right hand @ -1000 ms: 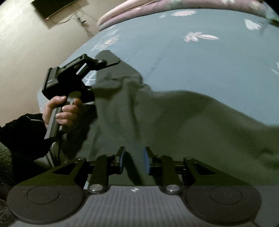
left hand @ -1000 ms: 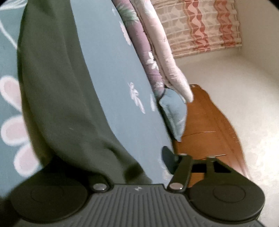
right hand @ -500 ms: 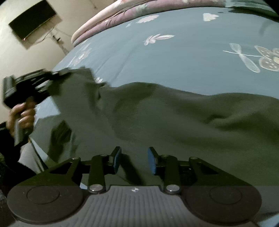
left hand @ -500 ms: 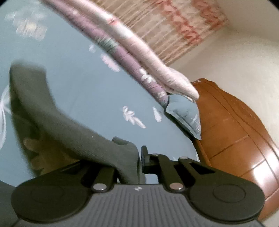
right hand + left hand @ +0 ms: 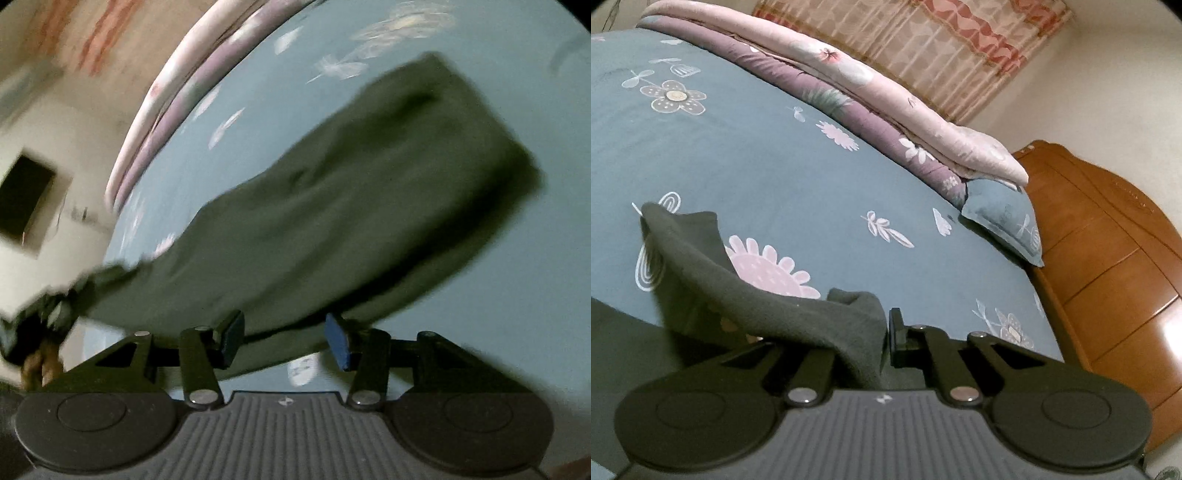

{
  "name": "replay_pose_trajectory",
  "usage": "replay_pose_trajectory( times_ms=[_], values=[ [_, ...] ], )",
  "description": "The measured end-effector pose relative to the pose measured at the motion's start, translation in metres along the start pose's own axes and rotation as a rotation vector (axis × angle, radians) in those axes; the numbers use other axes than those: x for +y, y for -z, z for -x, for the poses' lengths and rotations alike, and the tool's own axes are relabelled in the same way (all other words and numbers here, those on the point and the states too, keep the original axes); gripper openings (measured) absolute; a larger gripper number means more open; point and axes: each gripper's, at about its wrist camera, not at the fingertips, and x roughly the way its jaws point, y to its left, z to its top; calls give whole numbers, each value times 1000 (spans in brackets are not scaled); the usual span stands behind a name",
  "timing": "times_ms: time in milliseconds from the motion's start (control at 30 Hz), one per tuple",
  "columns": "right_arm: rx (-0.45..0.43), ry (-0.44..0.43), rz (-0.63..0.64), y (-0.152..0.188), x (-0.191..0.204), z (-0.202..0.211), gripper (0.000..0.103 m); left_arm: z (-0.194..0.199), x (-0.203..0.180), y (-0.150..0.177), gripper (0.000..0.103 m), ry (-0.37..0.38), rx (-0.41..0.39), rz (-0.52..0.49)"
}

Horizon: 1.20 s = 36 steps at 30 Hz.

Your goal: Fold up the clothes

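Left wrist view: my left tool [image 5: 882, 338] is clamped on a bunched edge of the dark green garment [image 5: 768, 314]. Its left finger is buried under the cloth, and only the right finger [image 5: 896, 338] shows, pressed against the fold. From the grip the garment runs away to the left and lifts to a loose corner held up off the bed [image 5: 783, 177]. The bed sheet is blue-grey with pale flowers. Farther right, a folded pink and purple quilt [image 5: 879, 110] lies along the far side of the bed, with a blue pillow [image 5: 1004, 221] tucked at its end. Right of that stands the wooden headboard [image 5: 1108, 251], and a patterned curtain [image 5: 942, 48] hangs behind the quilt.

Right wrist view, which is blurred: at the far left I make out a hand [image 5: 38, 363] low down, next to the garment's [image 5: 332, 206] near end. The garment stretches as a long dark band from there up to the right, lying over the bed [image 5: 498, 332], its far end squared off. My right tool [image 5: 284, 341] has its fingers spread apart, and the lower edge of the cloth sags between the blue pads [image 5: 336, 341] without being pinched.
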Motion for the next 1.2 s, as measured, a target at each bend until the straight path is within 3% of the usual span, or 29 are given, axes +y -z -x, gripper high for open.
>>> replay_pose_trajectory(
  times_ms=[267,300,400,467,800,967,1100,1133,1200],
  values=[
    [-240,77,-164,-18,-42,16,54,7,-1,5,5,-8,19,-8],
    [-263,87,-178,-20,-46,17,48,7,-1,5,5,-10,25,-9],
    [-290,128,-160,-25,-47,13,7,8,-1,7,5,-13,37,-16],
    [-297,144,-145,-29,-44,13,4,11,-1,7,5,-17,45,-23],
    [-256,261,-91,-48,-39,23,4,0,24,33,5,-95,149,-39],
    [-222,312,-74,-47,-42,13,7,-17,47,46,5,-124,249,-9],
    [-236,359,-124,-46,-42,34,25,-11,56,43,10,-142,311,2],
    [-248,400,-115,-47,-38,42,33,-6,57,40,13,-149,325,2],
    [-288,492,-63,-50,-26,57,35,7,55,32,17,-172,349,-19]
  ],
)
